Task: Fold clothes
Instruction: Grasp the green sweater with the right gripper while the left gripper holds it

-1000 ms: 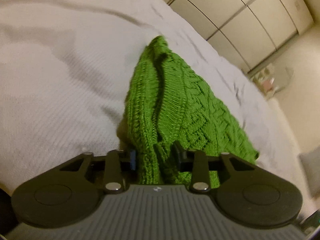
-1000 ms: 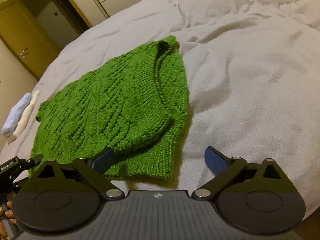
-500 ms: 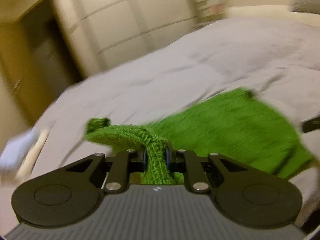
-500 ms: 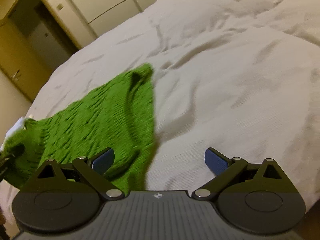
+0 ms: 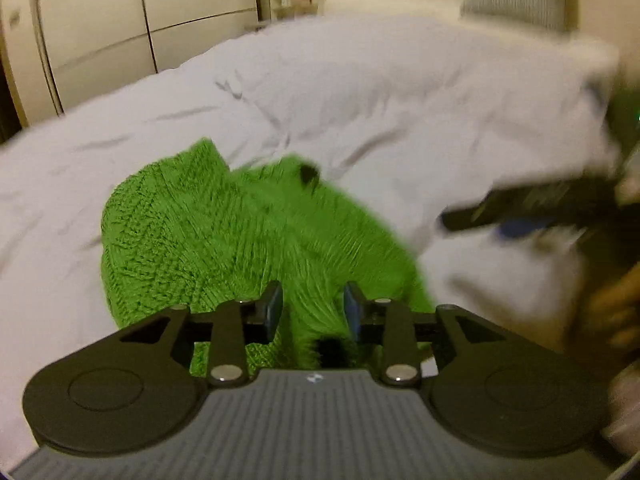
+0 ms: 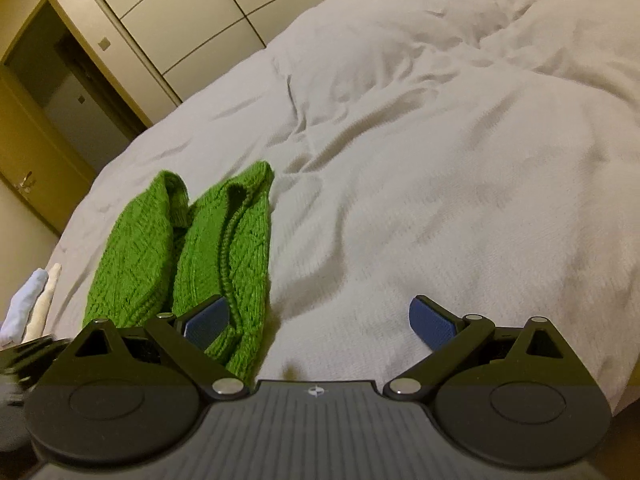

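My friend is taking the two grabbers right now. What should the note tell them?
Left gripper: jaws partly apart around the green cable-knit sweater; blur hides whether it grips.
Right gripper: wide open, empty, its left finger over the sweater's near edge.
The sweater lies on the white bed cover, one side folded over the middle into a narrower strip.
A pale rolled cloth sits at the bed's left edge.
Done: one lengthwise fold.
Left: probably let go, smooth it, then fold it shorter.
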Tool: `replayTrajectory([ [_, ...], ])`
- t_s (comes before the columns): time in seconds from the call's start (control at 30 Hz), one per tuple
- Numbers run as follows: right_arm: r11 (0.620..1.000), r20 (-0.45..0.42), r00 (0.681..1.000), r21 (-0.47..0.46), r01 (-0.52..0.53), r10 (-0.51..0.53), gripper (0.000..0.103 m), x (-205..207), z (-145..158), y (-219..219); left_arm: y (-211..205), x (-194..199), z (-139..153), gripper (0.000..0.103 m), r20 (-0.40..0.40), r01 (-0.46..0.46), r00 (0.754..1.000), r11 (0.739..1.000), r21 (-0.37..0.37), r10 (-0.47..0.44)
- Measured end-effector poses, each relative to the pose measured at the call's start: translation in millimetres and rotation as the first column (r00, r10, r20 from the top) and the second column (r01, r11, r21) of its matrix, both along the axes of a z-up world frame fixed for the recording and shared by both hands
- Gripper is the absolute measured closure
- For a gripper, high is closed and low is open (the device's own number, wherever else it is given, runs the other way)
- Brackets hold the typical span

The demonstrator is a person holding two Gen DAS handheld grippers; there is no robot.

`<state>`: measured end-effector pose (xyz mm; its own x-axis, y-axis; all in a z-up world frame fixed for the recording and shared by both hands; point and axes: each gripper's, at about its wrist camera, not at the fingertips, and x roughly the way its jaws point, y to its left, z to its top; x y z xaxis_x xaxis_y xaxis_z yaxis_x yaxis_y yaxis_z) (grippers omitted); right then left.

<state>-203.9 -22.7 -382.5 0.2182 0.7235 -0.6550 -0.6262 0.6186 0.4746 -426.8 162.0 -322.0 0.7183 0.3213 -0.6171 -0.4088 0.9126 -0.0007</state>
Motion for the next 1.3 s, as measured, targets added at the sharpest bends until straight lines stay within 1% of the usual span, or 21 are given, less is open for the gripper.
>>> replayTrajectory([
  [0.03, 1.000, -0.002, 1.000, 0.016, -0.003, 0.003, 0.004, 0, 2, 1, 3, -4, 4, 0.075, 0.016, 0.002, 1.000, 1.000, -0.025, -0.001],
  [0.1, 0.998, -0.020, 0.999, 0.063, -0.026, 0.028, 0.004, 1, 5, 5, 19, -20, 12, 0.075, 0.044, -0.051, 0.998, 0.997, -0.053, 0.053],
  [0.17, 0.993, -0.039, 0.998, 0.109, -0.054, 0.059, 0.004, 2, 9, 10, 39, -33, 15, 0.075, 0.038, -0.117, 0.992, 0.991, -0.070, 0.120],
  [0.2, 0.988, -0.054, 0.994, 0.132, -0.082, 0.090, 0.007, 2, 10, 15, 49, -37, 14, 0.076, 0.022, -0.155, 0.987, 0.985, -0.080, 0.157],
  [0.23, 0.982, -0.068, 0.990, 0.151, -0.111, 0.122, 0.015, 3, 10, 21, 61, -39, 11, 0.080, 0.003, -0.184, 0.983, 0.978, -0.098, 0.185],
  [0.27, 0.977, -0.082, 0.984, 0.161, -0.141, 0.156, 0.021, 3, 11, 29, 73, -41, 7, 0.081, -0.014, -0.209, 0.978, 0.971, -0.120, 0.208],
  [0.3, 0.970, -0.095, 0.977, 0.171, -0.171, 0.189, 0.033, 4, 11, 37, 85, -41, 2, 0.081, -0.027, -0.225, 0.974, 0.963, -0.147, 0.223],
  [0.33, 0.963, -0.108, 0.969, 0.182, -0.200, 0.222, 0.036, 4, 11, 44, 96, -38, -3, 0.082, -0.036, -0.229, 0.973, 0.958, -0.173, 0.226],
  [0.37, 0.954, -0.119, 0.960, 0.192, -0.229, 0.254, 0.037, 4, 12, 52, 107, -33, -8, 0.082, -0.044, -0.228, 0.974, 0.954, -0.197, 0.224],
  [0.43, 0.938, -0.132, 0.942, 0.207, -0.280, 0.310, 0.037, 4, 13, 69, 119, -27, -13, 0.081, -0.031, -0.207, 0.978, 0.953, -0.223, 0.205],
  [0.5, 0.926, -0.136, 0.927, 0.204, -0.318, 0.349, 0.037, 6, 14, 88, 129, -21, -12, 0.080, -0.017, -0.182, 0.983, 0.961, -0.210, 0.183],
  [0.57, 0.917, -0.160, 0.913, 0.212, -0.339, 0.375, 0.037, 15, 12, 109, 138, -15, -12, 0.076, -0.018, -0.176, 0.984, 0.965, -0.195, 0.176],
  [0.67, 0.912, -0.192, 0.900, 0.209, -0.353, 0.392, 0.037, 30, 4, 143, 157, -1, -16, 0.075, -0.035, -0.167, 0.986, 0.964, -0.209, 0.163],
  [0.8, 0.902, -0.227, 0.881, 0.230, -0.366, 0.416, 0.037, 47, -3, 179, 166, 11, -16, 0.073, -0.060, -0.146, 0.989, 0.965, -0.217, 0.136],
  [0.9, 0.894, -0.246, 0.867, 0.239, -0.379, 0.434, 0.037, 58, -9, 205, 173, 15, -16, 0.073, -0.059, -0.140, 0.990, 0.962, -0.235, 0.130],
  [1.07, 0.881, -0.331, 0.818, 0.241, -0.408, 0.470, 0.040, 71, -29, 239, 184, 19, -23, 0.070, -0.054, -0.144, 0.989, 0.952, -0.272, 0.134],
  [1.1, 0.878, -0.337, 0.813, 0.243, -0.411, 0.474, 0.047, 72, -31, 241, 185, 19, -24, 0.070, -0.055, -0.147, 0.989, 0.949, -0.281, 0.137],
  [1.13, 0.878, -0.326, 0.818, 0.252, -0.408, 0.474, 0.060, 71, -27, 238, 185, 19, -25, 0.070, -0.055, -0.150, 0.989, 0.946, -0.286, 0.140],
  [1.17, 0.877, -0.315, 0.823, 0.261, -0.404, 0.473, 0.065, 70, -24, 235, 185, 19, -25, 0.070, -0.055, -0.153, 0.988, 0.945, -0.290, 0.143],
  [1.2, 0.876, -0.303, 0.828, 0.269, -0.400, 0.472, 0.079, 69, -21, 232, 184, 20, -23, 0.071, -0.053, -0.152, 0.988, 0.944, -0.291, 0.143],
  [1.3, 0.872, -0.269, 0.842, 0.295, -0.390, 0.468, 0.083, 65, -11, 223, 179, 22, -15, 0.072, -0.036, -0.131, 0.991, 0.951, -0.279, 0.126],
])
